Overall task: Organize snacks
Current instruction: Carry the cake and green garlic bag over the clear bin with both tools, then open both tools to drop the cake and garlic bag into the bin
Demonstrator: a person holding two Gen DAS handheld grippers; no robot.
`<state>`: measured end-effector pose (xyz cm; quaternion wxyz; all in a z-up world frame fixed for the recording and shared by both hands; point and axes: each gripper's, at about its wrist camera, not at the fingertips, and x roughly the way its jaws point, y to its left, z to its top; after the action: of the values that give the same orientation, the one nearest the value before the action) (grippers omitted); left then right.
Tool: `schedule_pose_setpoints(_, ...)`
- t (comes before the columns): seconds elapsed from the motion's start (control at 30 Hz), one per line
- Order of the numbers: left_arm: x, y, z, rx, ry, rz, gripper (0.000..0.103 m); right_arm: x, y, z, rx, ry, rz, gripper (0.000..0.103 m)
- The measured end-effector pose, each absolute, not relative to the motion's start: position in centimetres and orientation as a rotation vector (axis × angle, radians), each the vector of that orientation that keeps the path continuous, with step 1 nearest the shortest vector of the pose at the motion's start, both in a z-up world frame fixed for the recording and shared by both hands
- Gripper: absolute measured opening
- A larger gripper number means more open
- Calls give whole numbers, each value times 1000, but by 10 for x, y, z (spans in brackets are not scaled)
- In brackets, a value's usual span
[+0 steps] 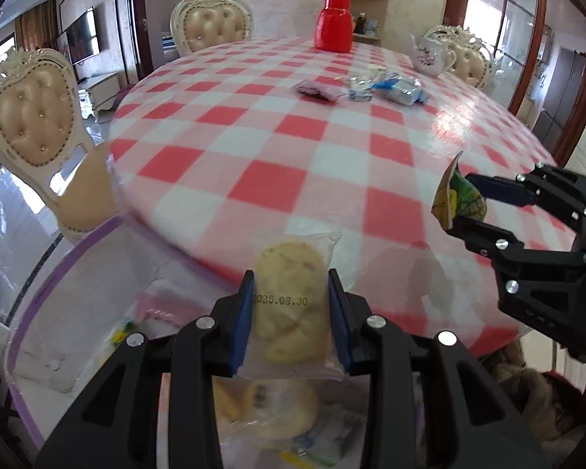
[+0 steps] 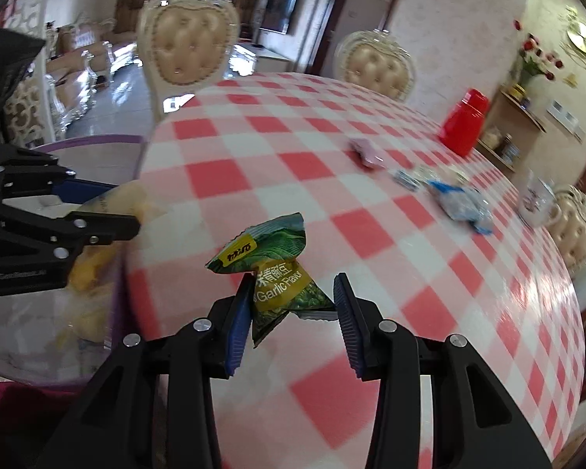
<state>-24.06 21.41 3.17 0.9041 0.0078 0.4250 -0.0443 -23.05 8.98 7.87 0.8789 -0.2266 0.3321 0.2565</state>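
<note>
— Red-and-white checked cloth covers the round dining table [image 1: 277, 164], with cream tufted chairs [image 1: 35, 117] around it. What does each tool have?

— The left gripper [image 1: 291, 316] is clamped on a clear-wrapped pale yellow pastry [image 1: 289, 293] stamped 2025.08.30, held above a clear plastic tub with a purple rim [image 1: 31, 312] just off the table edge. More wrapped pastries lie inside the tub.

— And the other one?

— The right gripper [image 2: 293, 312] pinches a green and yellow garlic-flavour snack packet [image 2: 277, 269] above the cloth near the table's front edge. The left pad presses the packet; the right pad meets only its crinkled corner, so the hold looks loose.

— Anything left on the table?

— Further back, a dark maroon packet [image 1: 314, 92] and a cluster of blue-and-white wrapped snacks [image 1: 390, 88] lie close together. Beyond them stand a red plastic jar [image 1: 334, 23] and a white floral teapot [image 1: 431, 54].
</note>
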Motion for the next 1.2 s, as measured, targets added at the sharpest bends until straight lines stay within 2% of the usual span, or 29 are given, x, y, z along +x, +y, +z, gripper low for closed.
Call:
schedule_pose_setpoints(0.47, -277, 278, 19, 43, 959, 33, 36, -265, 154, 76, -541, 674, 687, 41)
schedule_pose_setpoints(1.2, -275, 310, -7, 45, 1065, 75, 37, -306, 194, 65, -588, 707, 857, 42)
